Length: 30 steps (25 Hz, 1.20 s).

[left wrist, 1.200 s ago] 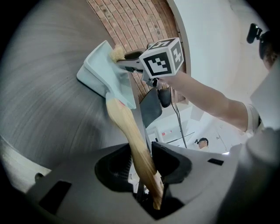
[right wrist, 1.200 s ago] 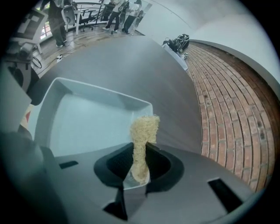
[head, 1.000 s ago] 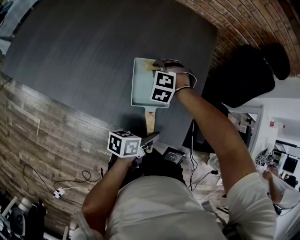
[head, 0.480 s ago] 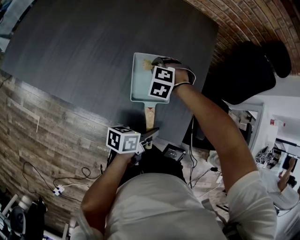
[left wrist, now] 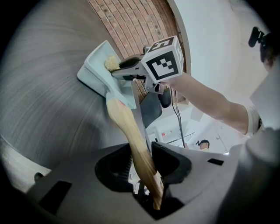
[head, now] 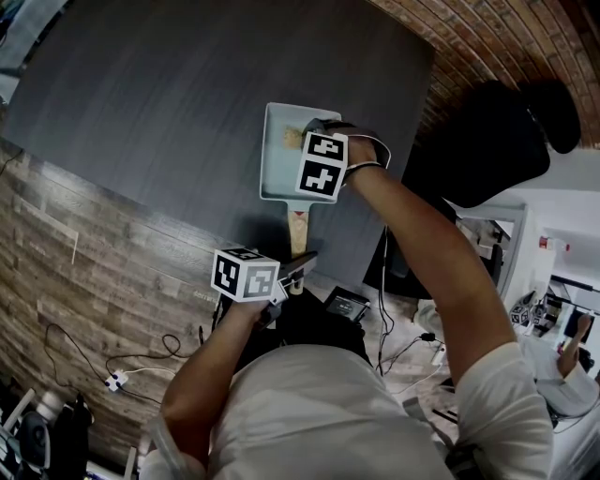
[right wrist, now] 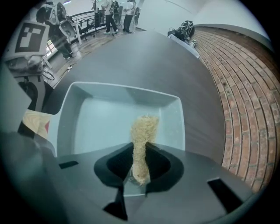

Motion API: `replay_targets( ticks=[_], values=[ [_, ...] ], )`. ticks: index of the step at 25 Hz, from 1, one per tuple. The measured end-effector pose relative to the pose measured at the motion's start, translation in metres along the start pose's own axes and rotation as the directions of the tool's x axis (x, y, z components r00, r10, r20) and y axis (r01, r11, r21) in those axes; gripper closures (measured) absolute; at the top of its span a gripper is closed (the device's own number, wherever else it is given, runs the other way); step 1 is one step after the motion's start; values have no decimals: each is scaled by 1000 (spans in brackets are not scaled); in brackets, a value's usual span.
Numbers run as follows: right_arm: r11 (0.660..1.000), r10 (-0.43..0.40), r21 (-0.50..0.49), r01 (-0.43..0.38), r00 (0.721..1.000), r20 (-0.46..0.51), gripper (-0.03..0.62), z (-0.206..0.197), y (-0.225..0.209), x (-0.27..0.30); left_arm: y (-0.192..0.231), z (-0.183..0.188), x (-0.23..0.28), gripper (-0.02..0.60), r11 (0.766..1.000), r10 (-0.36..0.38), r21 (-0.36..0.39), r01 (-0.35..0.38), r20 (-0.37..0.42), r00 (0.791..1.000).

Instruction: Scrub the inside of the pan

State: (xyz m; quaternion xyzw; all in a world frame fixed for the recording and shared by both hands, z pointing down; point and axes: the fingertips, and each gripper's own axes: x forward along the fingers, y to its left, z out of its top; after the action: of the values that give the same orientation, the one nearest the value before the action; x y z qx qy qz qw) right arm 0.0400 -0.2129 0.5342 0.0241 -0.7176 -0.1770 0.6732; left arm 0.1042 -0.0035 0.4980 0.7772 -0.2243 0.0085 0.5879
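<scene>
A pale blue square pan (head: 278,161) with a wooden handle (head: 298,230) lies on the dark grey table (head: 169,103). My left gripper (head: 295,272) is at the table's near edge, shut on the end of the handle (left wrist: 131,135). My right gripper (head: 305,133) points steeply down into the pan (right wrist: 100,122) and is shut on a tan fibre scrubber (right wrist: 142,131). The scrubber's tip (head: 292,139) sits at the pan's far right part. In the left gripper view, the right gripper (left wrist: 127,66) holds the scrubber (left wrist: 112,63) inside the pan (left wrist: 97,70).
The table's right edge runs close beside the pan, with brick floor (head: 487,47) and a black chair (head: 487,141) past it. Cables (head: 122,375) and a small device (head: 347,307) lie on the floor near me. People stand far off (right wrist: 118,13).
My right gripper has shifted a little and tilted, dragging the scrubber slightly toward the pan's near side. The left gripper and the handle have stayed put.
</scene>
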Motion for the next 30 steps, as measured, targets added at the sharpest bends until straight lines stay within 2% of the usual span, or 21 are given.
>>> replay_targets(
  ticks=[10, 20, 26, 30],
  values=[
    [996, 93, -6, -93, 996, -5, 510, 4, 25, -7, 0, 1, 0, 444, 1000, 0, -3, 0, 2, 1000],
    [975, 221, 19, -222, 975, 6, 510, 9, 54, -15, 0, 3, 2, 445, 1000, 5, -2, -5, 6, 1000],
    [945, 323, 44, -324, 946, 26, 510, 12, 70, -21, -1, 3, 2, 445, 1000, 5, -2, -5, 8, 1000],
    [904, 410, 113, -412, 911, 42, 510, 10, 79, -24, -1, 3, 2, 445, 1000, 3, -2, -3, 8, 1000]
  ],
)
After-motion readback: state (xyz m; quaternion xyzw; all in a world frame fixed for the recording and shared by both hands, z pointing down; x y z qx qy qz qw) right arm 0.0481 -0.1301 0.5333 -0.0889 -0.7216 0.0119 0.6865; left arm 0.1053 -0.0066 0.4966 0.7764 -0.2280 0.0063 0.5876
